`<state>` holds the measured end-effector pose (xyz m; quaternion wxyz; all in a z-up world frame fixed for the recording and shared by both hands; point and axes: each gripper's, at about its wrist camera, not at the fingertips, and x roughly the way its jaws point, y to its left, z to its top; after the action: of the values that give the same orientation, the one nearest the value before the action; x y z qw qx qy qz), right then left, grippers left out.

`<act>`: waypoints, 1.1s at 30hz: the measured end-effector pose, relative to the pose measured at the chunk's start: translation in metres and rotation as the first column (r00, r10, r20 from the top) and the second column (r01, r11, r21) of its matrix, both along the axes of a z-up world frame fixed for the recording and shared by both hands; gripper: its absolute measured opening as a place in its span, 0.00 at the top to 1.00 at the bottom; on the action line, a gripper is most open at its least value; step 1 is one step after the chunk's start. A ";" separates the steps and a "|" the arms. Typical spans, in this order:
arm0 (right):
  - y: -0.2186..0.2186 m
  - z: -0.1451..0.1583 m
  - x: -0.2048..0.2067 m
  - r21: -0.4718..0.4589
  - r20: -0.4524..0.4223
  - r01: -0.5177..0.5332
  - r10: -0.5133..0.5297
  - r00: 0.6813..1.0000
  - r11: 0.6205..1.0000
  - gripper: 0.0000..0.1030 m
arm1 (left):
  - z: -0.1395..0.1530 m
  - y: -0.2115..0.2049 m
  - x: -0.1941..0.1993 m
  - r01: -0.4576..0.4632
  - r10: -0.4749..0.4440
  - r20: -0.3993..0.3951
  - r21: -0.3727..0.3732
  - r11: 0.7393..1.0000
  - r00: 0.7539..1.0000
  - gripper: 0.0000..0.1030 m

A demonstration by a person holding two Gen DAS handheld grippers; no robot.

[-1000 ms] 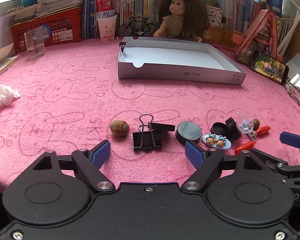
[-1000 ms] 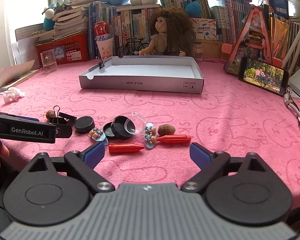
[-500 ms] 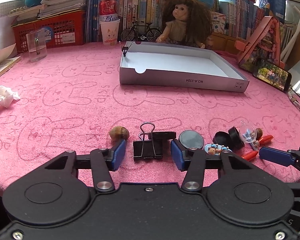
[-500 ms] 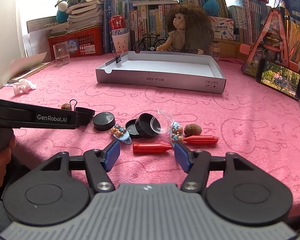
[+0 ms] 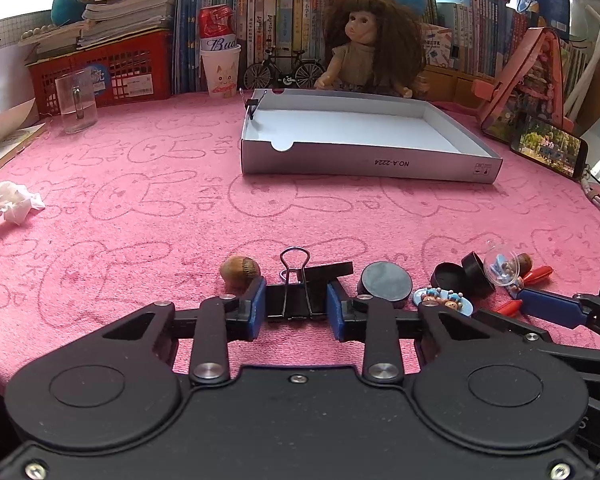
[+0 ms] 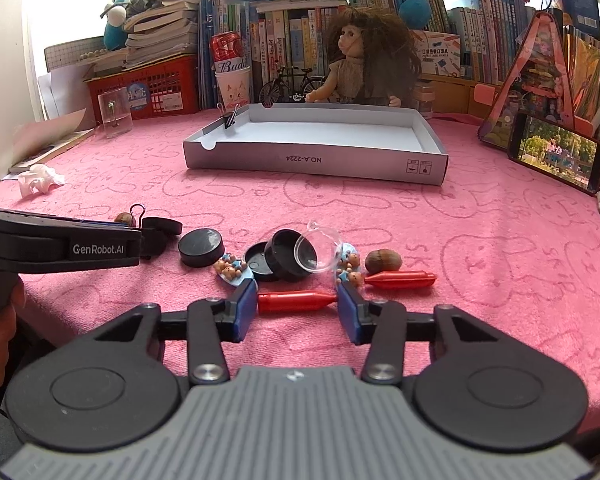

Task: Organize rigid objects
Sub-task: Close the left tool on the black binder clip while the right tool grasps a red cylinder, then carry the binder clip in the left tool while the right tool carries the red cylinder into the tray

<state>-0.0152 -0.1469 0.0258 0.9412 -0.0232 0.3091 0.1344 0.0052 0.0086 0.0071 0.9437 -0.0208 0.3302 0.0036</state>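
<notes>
So the binder clip (image 5: 296, 300) is pinched by the just-closing left gripper (image 5: 296, 312); the red tube (image 6: 296, 301) at 12 o'clock is squeezed endwise by the closing right gripper (image 6: 297, 308).

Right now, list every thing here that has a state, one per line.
Left gripper: fingers have just been closing, pressed on the black binder clip.
Right gripper: fingers have just been closing, touching both ends of the near red piece.
White box: open, holds one small clip.
Small black jar: tipped over, lid off.
Phone: screen on.
</notes>
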 end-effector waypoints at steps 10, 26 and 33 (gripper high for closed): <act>-0.003 0.009 -0.004 0.017 0.048 -0.008 0.007 0.999 1.000 0.52 | 0.010 0.001 -0.011 0.044 -0.044 0.009 -0.055 0.997 0.999 0.71; -0.026 0.019 0.009 0.025 0.069 0.111 -0.113 0.991 0.993 0.52 | 0.028 0.005 -0.007 0.046 -0.043 0.047 -0.074 0.996 0.998 0.71; -0.040 0.026 0.022 0.041 0.076 0.171 -0.174 0.982 0.984 0.52 | 0.033 0.005 0.005 0.051 -0.046 0.056 -0.086 0.995 0.997 0.71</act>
<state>0.0064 -0.1871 0.0514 0.9611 0.0145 0.2700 0.0567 0.0098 0.0134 0.0402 0.9503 -0.0541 0.3048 -0.0341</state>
